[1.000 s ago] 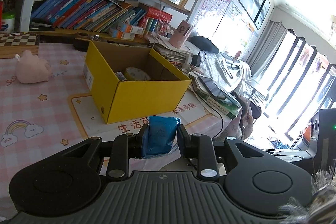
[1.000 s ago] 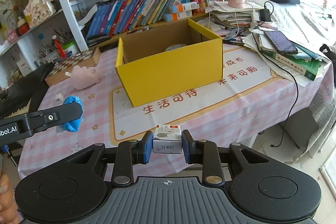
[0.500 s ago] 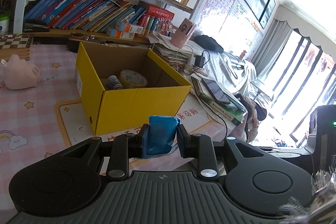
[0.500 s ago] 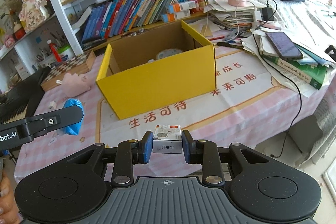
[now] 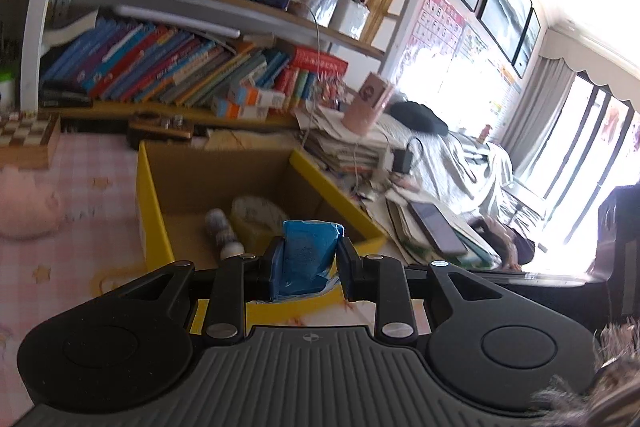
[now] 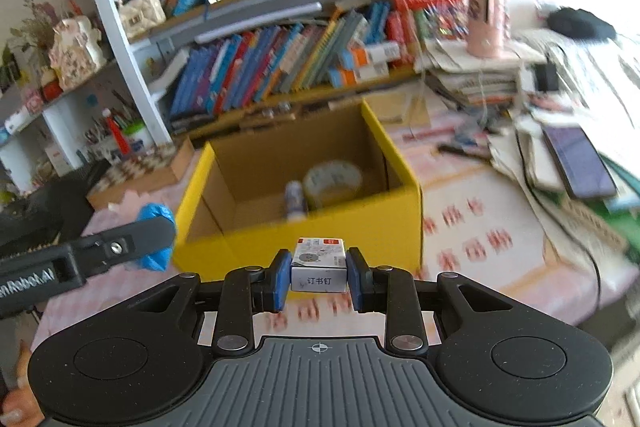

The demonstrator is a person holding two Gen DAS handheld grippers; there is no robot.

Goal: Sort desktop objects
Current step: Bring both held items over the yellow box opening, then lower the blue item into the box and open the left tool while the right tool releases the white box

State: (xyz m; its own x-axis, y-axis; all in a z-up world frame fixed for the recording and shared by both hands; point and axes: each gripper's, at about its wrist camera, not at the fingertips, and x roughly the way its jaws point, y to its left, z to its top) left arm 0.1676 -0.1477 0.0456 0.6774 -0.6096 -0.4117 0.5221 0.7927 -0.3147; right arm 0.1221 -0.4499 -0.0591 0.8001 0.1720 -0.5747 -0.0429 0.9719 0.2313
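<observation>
From the left wrist, the left gripper [image 5: 307, 265] clamps a blue packet [image 5: 306, 255] just short of the yellow box [image 5: 154, 203], which holds a tape roll [image 5: 256, 215] (blurred). From the right wrist, the right gripper [image 6: 319, 277] pinches a small staples box [image 6: 319, 269] before that box's near wall.

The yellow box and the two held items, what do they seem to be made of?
Yellow box: likely corrugated cardboard, matte yellow outside, raw brown inside, with folded flaps.
Blue packet in the left gripper: apparently thin, soft plastic film, crinkled and slightly glossy.
Small white carton in the right gripper: seemingly printed paperboard, with sharp edges and flat faces.
</observation>
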